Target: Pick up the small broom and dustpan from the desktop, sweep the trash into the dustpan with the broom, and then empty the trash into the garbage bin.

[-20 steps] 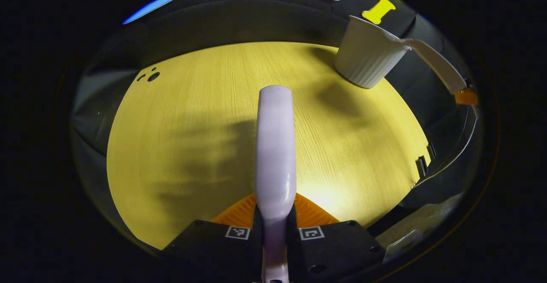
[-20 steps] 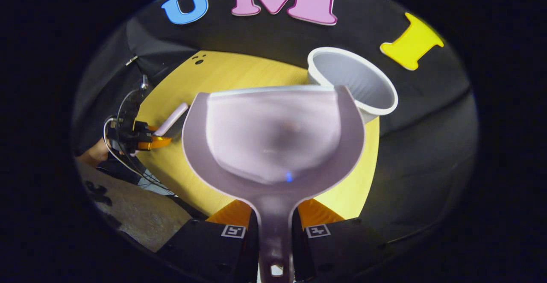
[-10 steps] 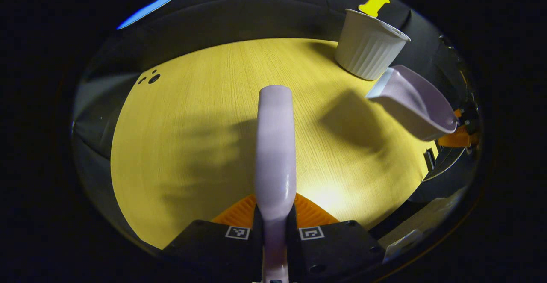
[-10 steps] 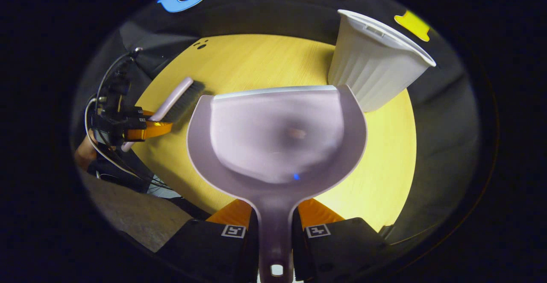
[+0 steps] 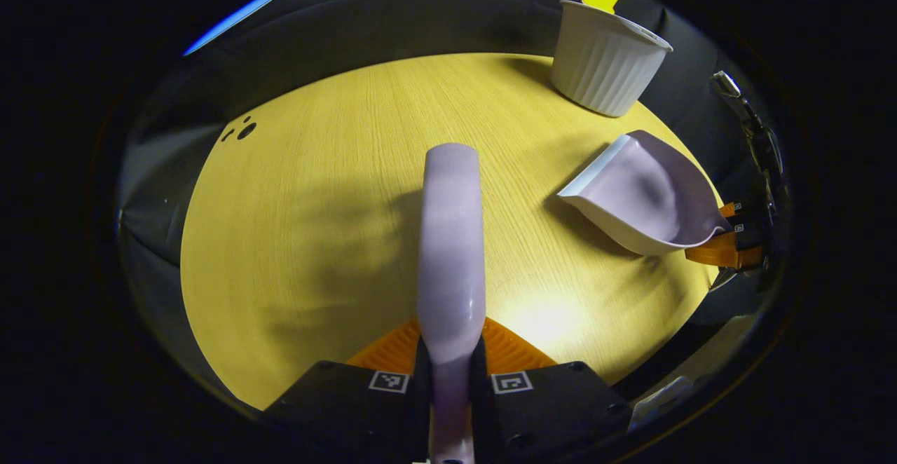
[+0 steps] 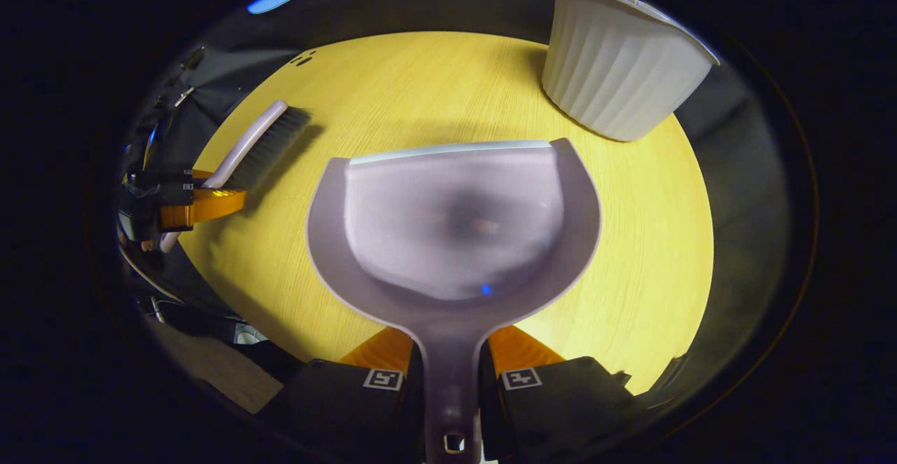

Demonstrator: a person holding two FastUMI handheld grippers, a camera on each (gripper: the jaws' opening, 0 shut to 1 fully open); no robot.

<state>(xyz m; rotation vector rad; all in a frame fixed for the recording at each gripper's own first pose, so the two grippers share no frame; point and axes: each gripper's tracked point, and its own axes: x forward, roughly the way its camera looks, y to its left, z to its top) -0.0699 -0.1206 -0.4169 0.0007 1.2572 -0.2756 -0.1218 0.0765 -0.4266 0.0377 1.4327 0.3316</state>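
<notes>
- Near the white garbage bin (image 6: 620, 64), at the far edge of the yellow bench (image 5: 336, 190): right tongs (image 6: 452, 373) clamped on the handle of the lilac dustpan (image 6: 452, 226), its pan just short of the bin.
- Left tongs (image 5: 450, 373) clamped on the broom (image 5: 452, 240) handle; dark bristles (image 6: 273, 145) well apart from the bin.

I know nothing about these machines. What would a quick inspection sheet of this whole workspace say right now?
Surface: round yellow wood-grain table, small dark marks near its far edge.
Job's things: pale lilac plastic dustpan, no trash visible in it; small lilac-handled broom with dark bristles; white ribbed garbage bin upright on the table.
Clutter: nothing seen.
Grippers: left gripper shut on the broom handle; right gripper shut on the dustpan handle.
Cables: thin wires behind the far gripper.
Surroundings: black cloth wall.
</notes>
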